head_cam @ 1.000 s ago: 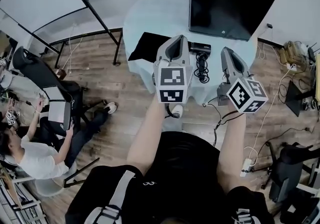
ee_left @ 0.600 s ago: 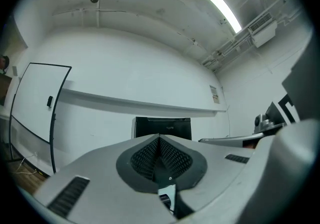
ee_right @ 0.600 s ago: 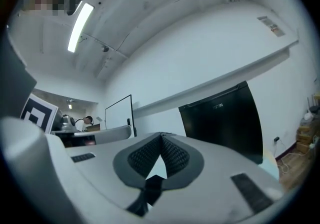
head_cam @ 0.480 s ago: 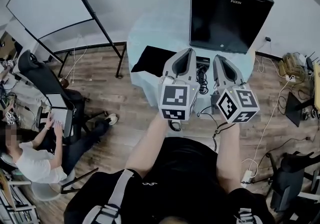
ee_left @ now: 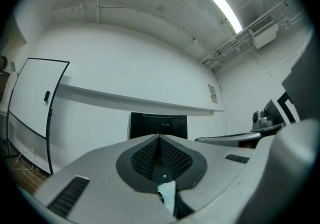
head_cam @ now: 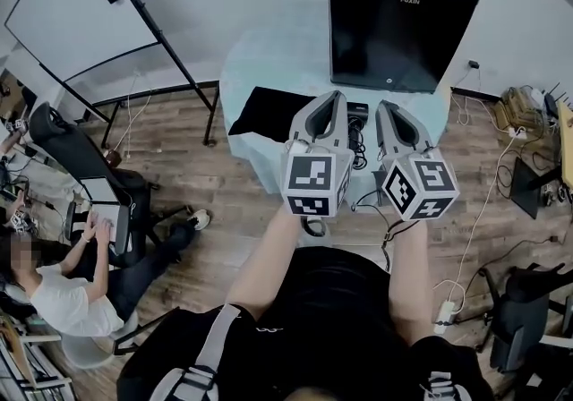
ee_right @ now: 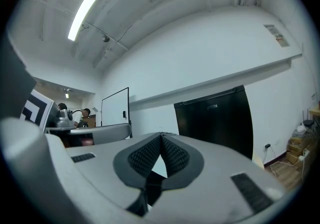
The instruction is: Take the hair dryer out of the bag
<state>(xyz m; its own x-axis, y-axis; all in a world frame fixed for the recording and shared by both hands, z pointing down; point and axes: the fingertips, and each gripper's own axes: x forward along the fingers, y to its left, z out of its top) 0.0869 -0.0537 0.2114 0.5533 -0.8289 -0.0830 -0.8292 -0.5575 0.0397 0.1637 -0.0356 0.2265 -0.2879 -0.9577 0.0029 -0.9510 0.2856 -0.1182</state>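
Left hand-held gripper (head_cam: 334, 100): clenched on nothing. Its own view showed the pads meeting, with only wall and fridge (head_cam: 398, 19) beyond.
Right hand-held gripper (head_cam: 385, 107): also clenched and empty, held level just beside the left.
Bag (head_cam: 261, 109): lay flat and dark on the counter (head_cam: 269, 55), left of both tips.
Hair dryer (head_cam: 357, 110): I read the dark block between the 2 grippers as the dryer. It lay outside the bag, just right of it, with its coiled cord (head_cam: 359, 147) toward me. It was partly hidden, so I was not certain.
Stage: if that was the dryer, I judged it already lay as the task wanted. I could not tell whether my hands were backing off or readying.
Doing it well: I would keep both grippers level and high so no tip snagged the cord or dragged the bag. Any grip on the dryer should take the body, not the cord.
Edges: the near counter rim ran under both grippers, and the fridge stood beyond the far rim.
Room: open cloth lay left of the bag, with free air above. Cables (head_cam: 483, 211) crossed the floor at right, and a seated person (head_cam: 63, 287) was well apart at left.
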